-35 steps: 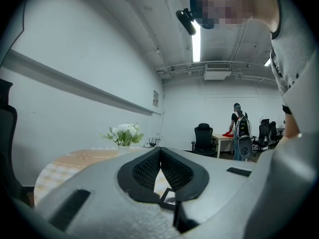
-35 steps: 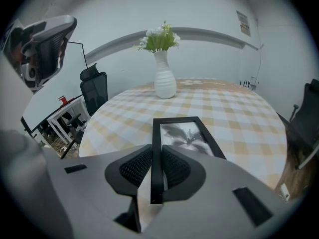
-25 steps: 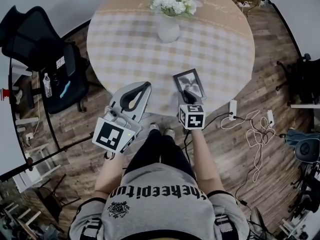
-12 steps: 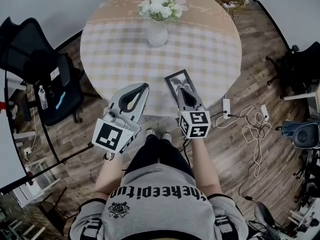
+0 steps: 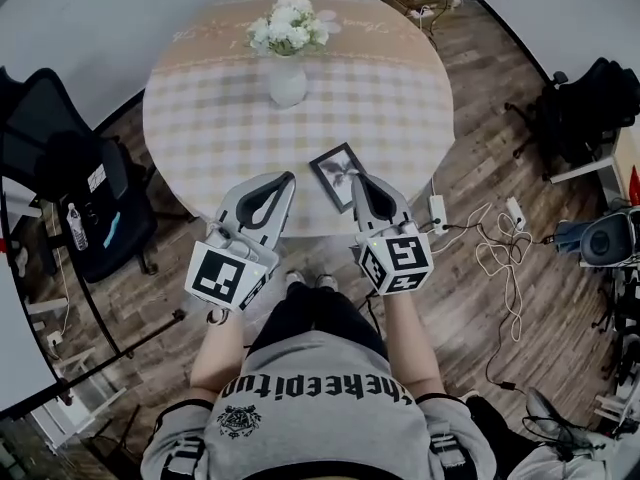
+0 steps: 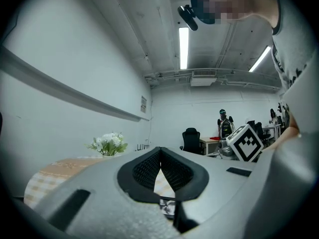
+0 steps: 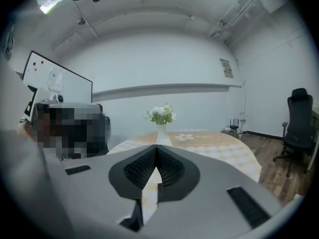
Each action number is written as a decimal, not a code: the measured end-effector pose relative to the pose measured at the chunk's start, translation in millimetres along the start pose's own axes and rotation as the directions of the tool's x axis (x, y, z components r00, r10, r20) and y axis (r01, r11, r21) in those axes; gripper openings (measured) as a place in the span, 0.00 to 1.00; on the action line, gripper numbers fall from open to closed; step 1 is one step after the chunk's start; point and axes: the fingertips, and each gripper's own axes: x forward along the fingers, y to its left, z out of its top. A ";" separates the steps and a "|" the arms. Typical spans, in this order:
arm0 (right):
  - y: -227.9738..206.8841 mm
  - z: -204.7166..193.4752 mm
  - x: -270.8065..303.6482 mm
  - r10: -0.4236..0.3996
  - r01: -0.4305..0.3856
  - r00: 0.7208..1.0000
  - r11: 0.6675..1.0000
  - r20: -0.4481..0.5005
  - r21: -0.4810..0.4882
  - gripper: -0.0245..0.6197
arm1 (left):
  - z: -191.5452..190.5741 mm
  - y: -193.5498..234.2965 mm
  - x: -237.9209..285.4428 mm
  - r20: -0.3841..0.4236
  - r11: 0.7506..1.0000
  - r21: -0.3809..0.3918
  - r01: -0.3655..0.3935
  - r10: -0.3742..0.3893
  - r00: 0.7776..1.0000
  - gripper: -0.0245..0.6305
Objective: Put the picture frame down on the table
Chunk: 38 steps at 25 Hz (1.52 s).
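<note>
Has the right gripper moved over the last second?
Yes. Measured against the vase, the right gripper has slid rightward: its tip covered the picture frame before and now sits beside the frame's right edge.

- Counter: beige-and-white check cloth, with a plain tan band beyond the vase.
- Vase: white.
- Flowers: white.
- Picture frame: black, holding a grey-toned picture.
- Floor: brown wood planks.
- Left claw and right claw: grey, with black-and-white marker cubes.

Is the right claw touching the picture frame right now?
Cannot tell. In the head view the right claw overlaps the picture frame, height unclear; the right gripper view shows its jaws shut on nothing.
</note>
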 end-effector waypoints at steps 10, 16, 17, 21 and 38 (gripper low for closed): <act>14.3 40.0 -30.0 0.018 -0.015 0.994 0.999 0.111 -0.033 0.05 | 4.0 -11.1 -1.4 0.016 1.000 0.015 0.018 -0.018 1.000 0.06; 14.6 52.8 -38.7 0.017 -0.012 0.989 0.999 0.149 -0.034 0.05 | 9.4 -17.0 0.1 0.022 0.999 0.037 0.022 -0.023 0.999 0.06; 14.4 54.3 -39.6 0.019 -0.014 0.988 0.999 0.153 -0.035 0.05 | 10.1 -18.0 -0.1 0.021 0.999 0.042 0.022 -0.023 1.000 0.06; 14.7 60.9 -44.7 0.035 -0.027 0.984 0.999 0.172 -0.046 0.05 | 17.2 -21.4 -2.0 0.026 0.998 0.061 0.005 -0.006 1.000 0.06; 16.4 75.8 -120.9 0.155 -0.139 0.963 0.986 0.222 -0.088 0.05 | 52.3 -90.1 -39.0 0.086 0.984 0.109 -0.143 0.134 0.987 0.06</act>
